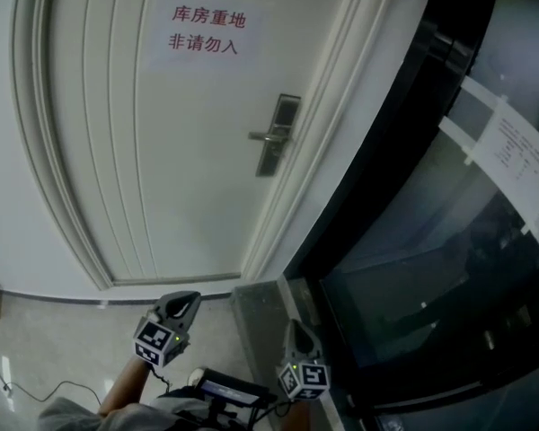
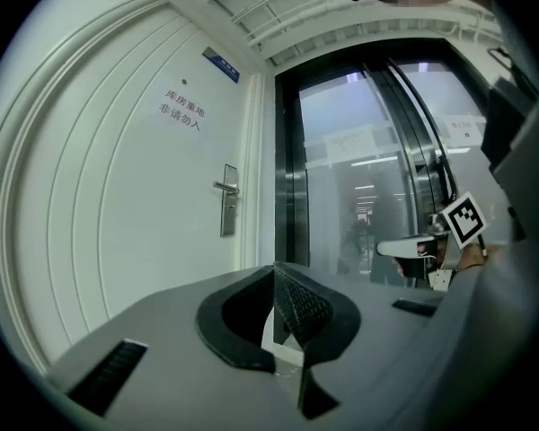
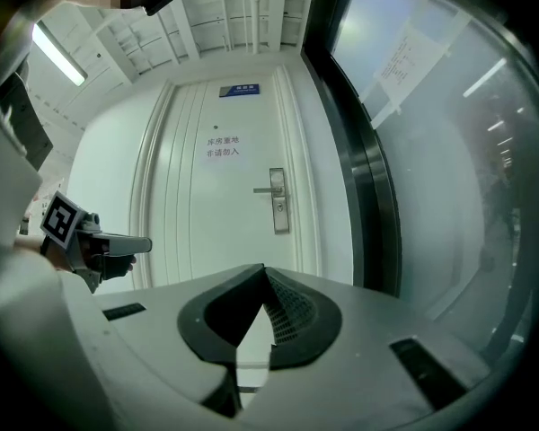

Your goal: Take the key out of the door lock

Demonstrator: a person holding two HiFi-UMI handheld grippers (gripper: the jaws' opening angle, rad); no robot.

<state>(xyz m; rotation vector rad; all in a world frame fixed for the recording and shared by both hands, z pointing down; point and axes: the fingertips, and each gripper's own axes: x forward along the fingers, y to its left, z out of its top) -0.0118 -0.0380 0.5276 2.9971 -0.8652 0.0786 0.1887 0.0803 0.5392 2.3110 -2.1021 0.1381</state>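
None of the removal is done, as far as the views show. The key should sit in the lock plate [image 3: 278,203] below the lever handle [image 3: 268,189], at the right edge of the white door [image 1: 162,151], but it is too small to make out. Both tools are well apart from the lock, near the person. The left gripper [image 1: 187,300] and right gripper [image 1: 296,327] each have jaws pressed together on nothing. By my judgement the whole job remains: approach, open, pinch the key, draw it out.
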